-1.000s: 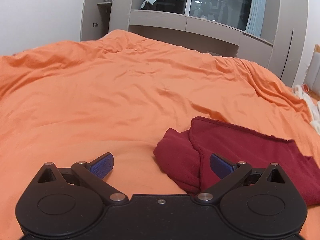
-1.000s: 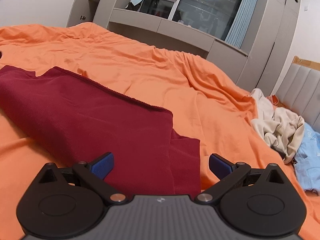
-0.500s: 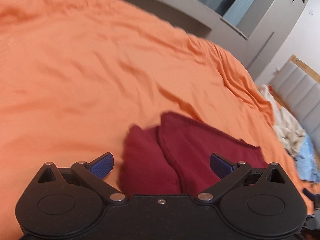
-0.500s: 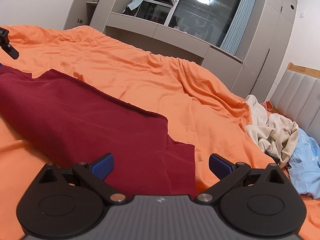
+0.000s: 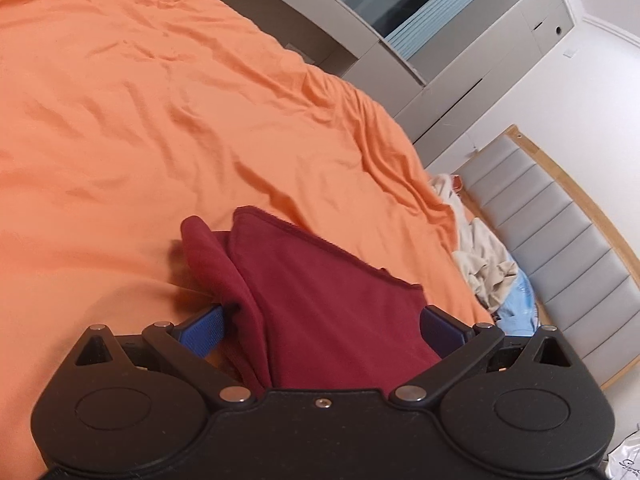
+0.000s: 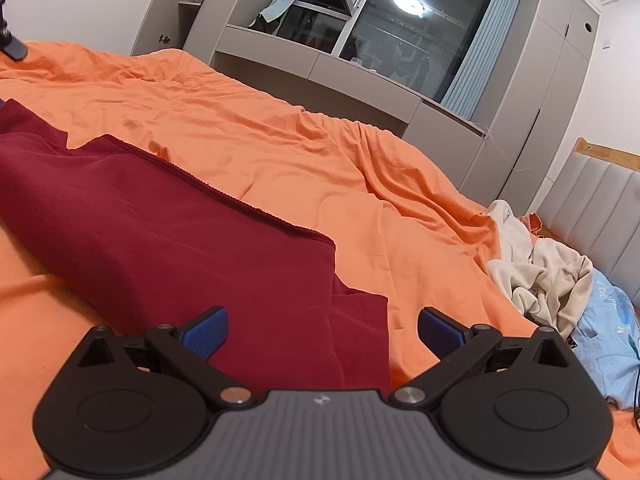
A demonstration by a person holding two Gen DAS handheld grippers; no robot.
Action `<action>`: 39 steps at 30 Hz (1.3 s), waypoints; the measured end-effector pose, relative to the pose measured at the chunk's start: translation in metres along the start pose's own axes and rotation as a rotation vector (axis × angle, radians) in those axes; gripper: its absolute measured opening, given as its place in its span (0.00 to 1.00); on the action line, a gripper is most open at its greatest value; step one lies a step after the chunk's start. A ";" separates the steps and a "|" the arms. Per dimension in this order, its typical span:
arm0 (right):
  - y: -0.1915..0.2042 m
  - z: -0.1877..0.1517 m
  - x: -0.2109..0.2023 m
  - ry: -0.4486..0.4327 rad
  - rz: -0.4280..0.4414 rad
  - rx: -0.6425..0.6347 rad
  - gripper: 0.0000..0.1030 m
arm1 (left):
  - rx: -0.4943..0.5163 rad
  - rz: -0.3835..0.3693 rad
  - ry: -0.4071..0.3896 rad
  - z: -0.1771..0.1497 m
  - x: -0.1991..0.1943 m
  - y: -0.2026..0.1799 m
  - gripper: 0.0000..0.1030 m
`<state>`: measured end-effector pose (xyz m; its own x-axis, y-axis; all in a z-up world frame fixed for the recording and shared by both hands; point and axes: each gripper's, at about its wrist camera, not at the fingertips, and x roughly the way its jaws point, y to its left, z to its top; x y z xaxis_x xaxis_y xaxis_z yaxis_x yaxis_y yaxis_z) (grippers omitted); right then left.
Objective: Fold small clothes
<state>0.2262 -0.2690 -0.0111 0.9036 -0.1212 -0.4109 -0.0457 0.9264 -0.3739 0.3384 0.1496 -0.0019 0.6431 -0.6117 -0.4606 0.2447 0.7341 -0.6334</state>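
Swinging in over the near end of the dark red garment (image 5: 320,304), the left gripper (image 5: 320,330) has rolled and closed the distance since a second ago, when it hung back with only its right pad beside the cloth. Now its blue pads (image 5: 202,330) straddle the bunched sleeve-like fold, jaws still spread wide and pinching nothing. The right gripper (image 6: 322,330) has barely shifted; it hovers over the opposite corner of the garment (image 6: 180,240), likewise wide apart and empty. The cloth lies partly folded on the orange duvet (image 5: 140,120), well apart from the cream and light-blue clothes (image 6: 552,280) heaped by the headboard (presumably next in line). Both claws look lined up for a pinch, so the next fold seems close.
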 end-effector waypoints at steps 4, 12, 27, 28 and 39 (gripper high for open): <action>0.000 0.001 -0.001 -0.002 -0.004 -0.004 1.00 | 0.013 -0.048 -0.016 -0.005 -0.007 -0.011 0.99; 0.000 0.001 -0.002 -0.008 -0.013 -0.009 1.00 | 0.053 -0.122 -0.061 -0.014 -0.022 -0.031 0.99; 0.020 0.009 -0.025 -0.181 -0.089 -0.101 1.00 | 0.129 0.202 -0.219 -0.050 -0.044 -0.056 0.99; 0.021 0.012 -0.027 -0.197 -0.078 -0.107 1.00 | 0.135 0.193 -0.221 -0.057 -0.046 -0.059 0.99; 0.018 0.044 -0.009 -0.152 0.214 0.114 1.00 | -0.063 0.026 -0.136 -0.112 -0.038 -0.053 0.99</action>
<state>0.2360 -0.2350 0.0226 0.9324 0.1284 -0.3378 -0.2021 0.9602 -0.1928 0.2198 0.1011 -0.0209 0.7422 -0.5442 -0.3912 0.1833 0.7263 -0.6625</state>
